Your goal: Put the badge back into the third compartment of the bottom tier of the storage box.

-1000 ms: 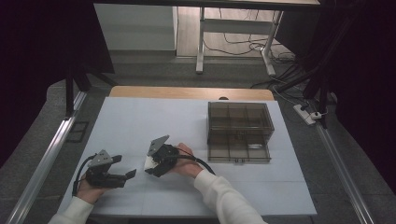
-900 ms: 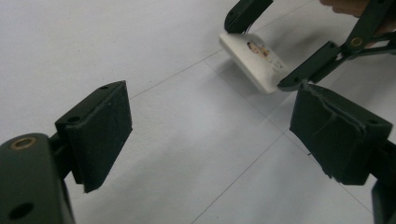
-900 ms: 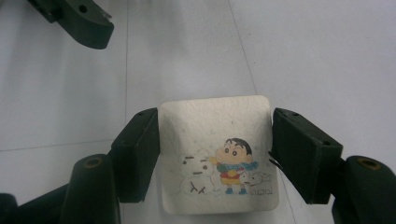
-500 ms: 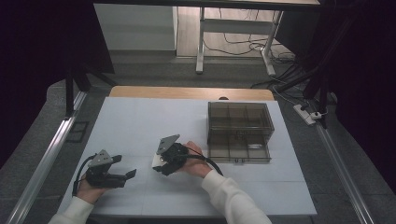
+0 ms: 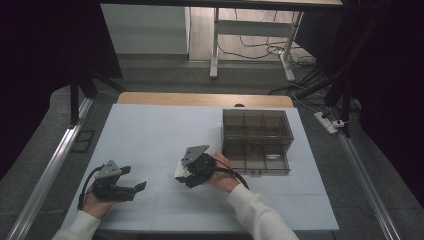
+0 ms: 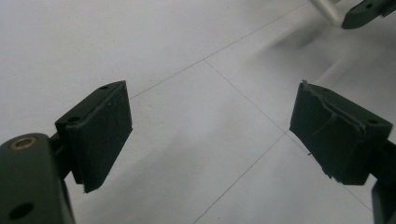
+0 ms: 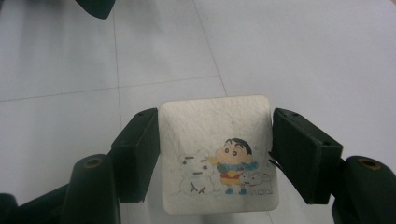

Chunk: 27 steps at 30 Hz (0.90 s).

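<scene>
Near the front middle of the white table [image 5: 150, 130], right gripper [image 5: 186, 172] clamped on a small white square packet [image 7: 218, 154] with a cartoon print, one pad against each side edge, lifted just clear of the surface. At the near left, left gripper [image 5: 137, 187] idle close to the tabletop, jaws wide apart with nothing between them. To the right and a little farther off, a smoky clear compartment box [image 5: 256, 141], probably the packet's destination.

Risks, as judged from here: soft, slightly domed packet gripped only by its edges, so liable to buckle or pivot and slip out with a quick swing. Could snag on the box's near wall if carried too low. Could land across a divider instead of inside one compartment if released off-centre. Little danger from the left gripper, well apart from that path.
</scene>
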Each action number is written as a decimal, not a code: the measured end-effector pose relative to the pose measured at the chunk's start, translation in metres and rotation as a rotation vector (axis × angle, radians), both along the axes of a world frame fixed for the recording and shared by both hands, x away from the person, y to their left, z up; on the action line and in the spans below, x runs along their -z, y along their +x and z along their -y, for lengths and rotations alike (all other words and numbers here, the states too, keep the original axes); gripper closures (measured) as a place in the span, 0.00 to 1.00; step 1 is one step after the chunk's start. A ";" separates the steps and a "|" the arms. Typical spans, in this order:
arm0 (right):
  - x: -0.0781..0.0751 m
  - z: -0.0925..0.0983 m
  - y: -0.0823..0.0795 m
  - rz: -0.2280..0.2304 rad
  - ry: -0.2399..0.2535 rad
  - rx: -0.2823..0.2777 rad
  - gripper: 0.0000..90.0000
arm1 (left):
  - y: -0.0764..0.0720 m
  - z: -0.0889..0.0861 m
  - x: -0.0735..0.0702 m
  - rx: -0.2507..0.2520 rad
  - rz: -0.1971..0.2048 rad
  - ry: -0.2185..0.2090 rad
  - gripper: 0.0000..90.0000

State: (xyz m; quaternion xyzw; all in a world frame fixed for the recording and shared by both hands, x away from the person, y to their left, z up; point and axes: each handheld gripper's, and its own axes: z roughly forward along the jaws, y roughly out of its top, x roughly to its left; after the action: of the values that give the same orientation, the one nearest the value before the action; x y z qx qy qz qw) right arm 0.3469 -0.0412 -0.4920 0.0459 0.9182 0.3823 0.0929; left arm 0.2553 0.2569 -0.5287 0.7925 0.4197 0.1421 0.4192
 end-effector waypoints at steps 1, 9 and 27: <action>-0.001 0.003 -0.001 0.002 0.004 0.006 0.37 | 0.000 0.000 0.000 0.000 0.000 0.001 0.14; -0.008 0.021 -0.004 0.011 0.033 0.040 0.37 | 0.001 0.003 0.000 -0.001 0.001 0.004 0.14; -0.029 0.065 -0.003 0.045 0.082 0.124 0.37 | 0.000 0.002 -0.001 0.001 0.004 0.006 0.14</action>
State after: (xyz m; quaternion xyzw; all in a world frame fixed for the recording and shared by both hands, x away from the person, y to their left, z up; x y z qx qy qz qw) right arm 0.3438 -0.1062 -0.4635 0.0979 0.8948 0.4141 0.1352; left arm 0.2553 0.2550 -0.5279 0.7936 0.4180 0.1446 0.4177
